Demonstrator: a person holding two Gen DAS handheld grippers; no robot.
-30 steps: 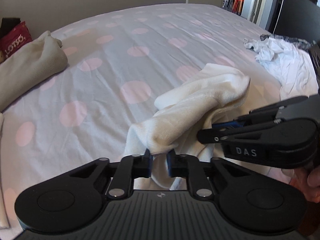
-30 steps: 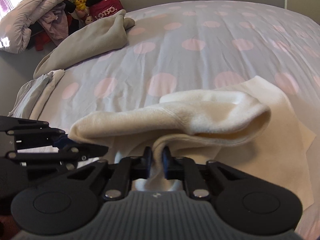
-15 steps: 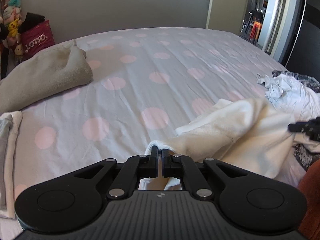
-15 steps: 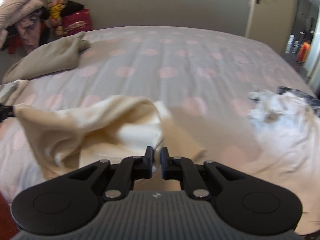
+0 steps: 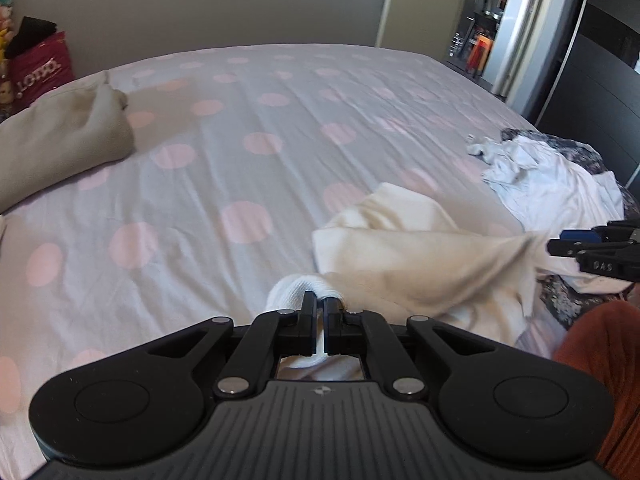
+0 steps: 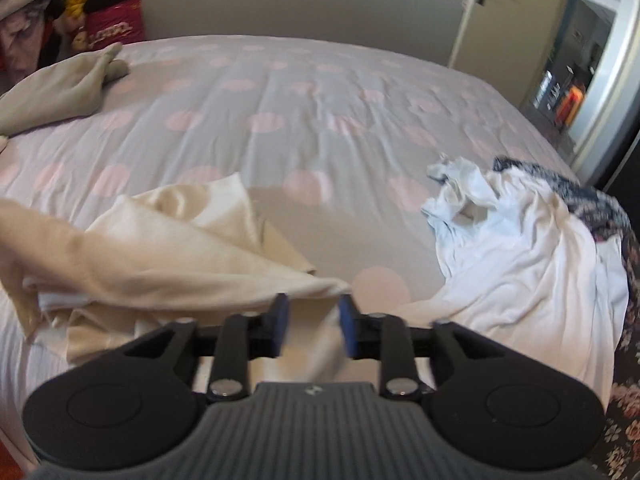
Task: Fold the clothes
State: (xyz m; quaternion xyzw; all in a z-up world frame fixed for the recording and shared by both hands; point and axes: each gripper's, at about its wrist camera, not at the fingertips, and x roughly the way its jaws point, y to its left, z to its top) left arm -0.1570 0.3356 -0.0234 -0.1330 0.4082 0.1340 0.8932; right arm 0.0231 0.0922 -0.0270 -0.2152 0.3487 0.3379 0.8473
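Observation:
A cream garment (image 5: pixel 420 256) lies partly stretched across the polka-dot bed (image 5: pixel 248 152). My left gripper (image 5: pixel 319 308) is shut on its white ribbed edge (image 5: pixel 292 290), which bunches just past the fingertips. At the right edge of the left wrist view the right gripper (image 5: pixel 558 241) sits at the garment's other end. In the right wrist view the right gripper (image 6: pixel 312 316) has its jaws opening. A corner of the cream garment (image 6: pixel 160 256) still hangs between the blue pads (image 6: pixel 282 320), which stand apart from it.
A folded beige garment (image 5: pixel 60 140) lies at the bed's far left, before a red bag (image 5: pixel 36 72). A crumpled white clothes pile (image 6: pixel 520 248) and dark floral fabric (image 6: pixel 624 400) fill the right side. A rust-coloured sleeve (image 5: pixel 600 360) shows at lower right.
The two grippers drew apart and stretched the cream garment between them. The right jaws, shut on the cloth before, have now spread. The left gripper stays shut and has lifted a little.

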